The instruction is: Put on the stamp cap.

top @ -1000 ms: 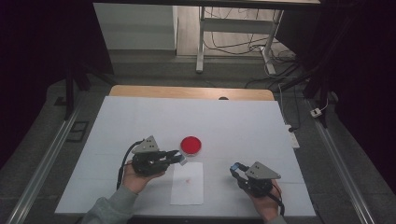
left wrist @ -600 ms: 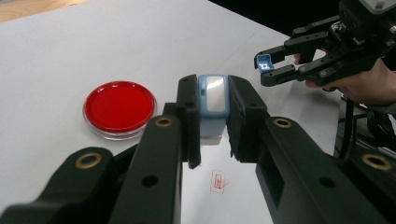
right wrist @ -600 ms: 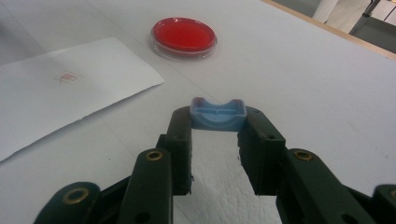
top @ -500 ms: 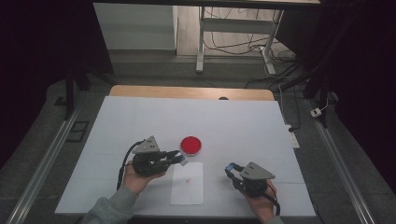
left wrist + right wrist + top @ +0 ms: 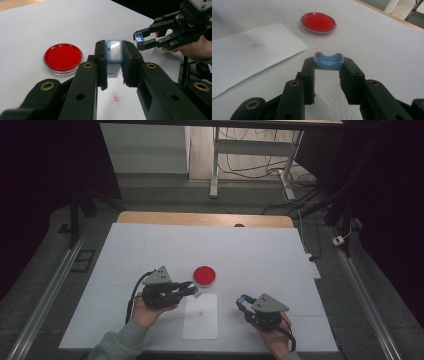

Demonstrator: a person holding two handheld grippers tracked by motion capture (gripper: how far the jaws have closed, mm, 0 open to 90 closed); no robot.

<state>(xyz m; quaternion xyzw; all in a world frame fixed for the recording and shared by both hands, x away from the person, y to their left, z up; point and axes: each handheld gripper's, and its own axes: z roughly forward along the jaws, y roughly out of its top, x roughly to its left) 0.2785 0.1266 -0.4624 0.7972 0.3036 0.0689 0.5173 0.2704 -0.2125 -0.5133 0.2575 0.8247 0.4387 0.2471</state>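
White matte table (image 5: 150, 250), glossy round red dish (image 5: 204, 275) — blue plastic cap (image 5: 328, 61) in right claw (image 5: 328, 65)

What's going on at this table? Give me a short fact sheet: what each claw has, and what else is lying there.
Left claw: shut on a light blue stamp, held above the paper
Right claw: shut on a light blue cap, held off to the paper's right
Paper: white sheet lying flat, with a small red stamp mark on it
Red dish: round, clear-rimmed, on the table beyond the paper
Table: white top
Likely stage: a mark is already on the paper; stamp and cap are apart
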